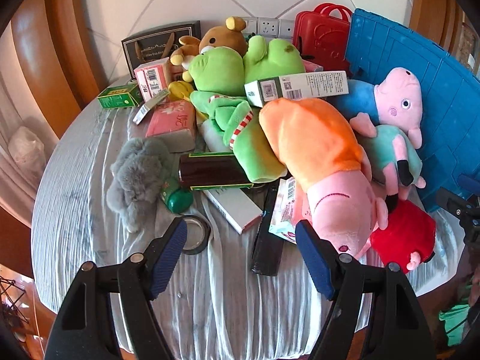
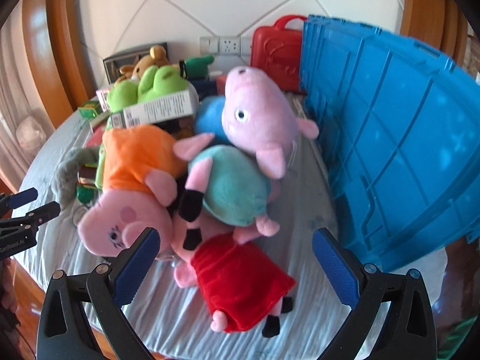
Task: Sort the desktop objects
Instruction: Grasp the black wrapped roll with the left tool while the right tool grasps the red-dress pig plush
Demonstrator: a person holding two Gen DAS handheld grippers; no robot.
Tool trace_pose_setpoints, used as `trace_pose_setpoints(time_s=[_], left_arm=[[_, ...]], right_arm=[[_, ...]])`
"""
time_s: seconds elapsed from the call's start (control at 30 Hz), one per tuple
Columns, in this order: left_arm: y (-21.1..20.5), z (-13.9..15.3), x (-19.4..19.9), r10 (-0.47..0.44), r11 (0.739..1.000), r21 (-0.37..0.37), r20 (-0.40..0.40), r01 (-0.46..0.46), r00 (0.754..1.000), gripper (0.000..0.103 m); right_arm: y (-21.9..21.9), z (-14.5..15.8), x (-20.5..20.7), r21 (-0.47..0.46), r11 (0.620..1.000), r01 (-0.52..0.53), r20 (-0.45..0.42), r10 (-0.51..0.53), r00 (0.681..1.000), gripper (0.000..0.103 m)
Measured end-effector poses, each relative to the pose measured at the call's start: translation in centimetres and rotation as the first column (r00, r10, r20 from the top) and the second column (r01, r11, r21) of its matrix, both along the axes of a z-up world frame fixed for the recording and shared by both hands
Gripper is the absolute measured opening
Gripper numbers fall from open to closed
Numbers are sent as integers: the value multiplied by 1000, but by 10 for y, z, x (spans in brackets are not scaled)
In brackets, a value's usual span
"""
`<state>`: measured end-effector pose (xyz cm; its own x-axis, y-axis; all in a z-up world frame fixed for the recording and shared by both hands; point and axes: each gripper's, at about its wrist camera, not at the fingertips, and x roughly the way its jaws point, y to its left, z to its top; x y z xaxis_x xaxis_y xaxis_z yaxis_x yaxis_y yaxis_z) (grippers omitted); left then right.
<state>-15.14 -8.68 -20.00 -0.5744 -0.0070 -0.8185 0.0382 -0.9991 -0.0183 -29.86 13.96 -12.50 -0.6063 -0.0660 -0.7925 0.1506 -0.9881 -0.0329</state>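
My right tongs (image 2: 235, 265) hang released over the red-dressed pig (image 2: 240, 282), soft and light (best pinched mid-body), left tongs (image 1: 241, 255) likewise released.

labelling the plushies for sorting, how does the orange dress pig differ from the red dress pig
The orange dress pig lies in the pile, head toward the near table edge, with a white carton over its far end; the red dress pig lies nearer the right gripper with nothing on its dress. The orange dress pig's face shows, eye and cheek; the red dress pig's head is buried under other plush. Both are pink plush pigs lying down, ungripped.
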Motion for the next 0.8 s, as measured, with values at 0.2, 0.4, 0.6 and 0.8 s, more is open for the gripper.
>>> trace_pose_setpoints(time_s=[0.2,0.4,0.6,0.8], left_arm=[[22,-6,-5,-17,1000,2,14,17,1000,74],[4,-21,-2,13,999,-39,47,-12,999,74],[2,-57,-1,-2,1000,-15,111,4,994,69],[19,-95,-15,-53,998,-13,163,56,985,61]], right_arm=[[16,-18,0,-21,1000,-5,52,6,999,103],[18,-23,1,-45,999,-28,67,31,997,103],[7,-37,-2,-39,998,-57,101,61,993,103],[5,-56,-4,-24,997,-74,138,76,988,102]])
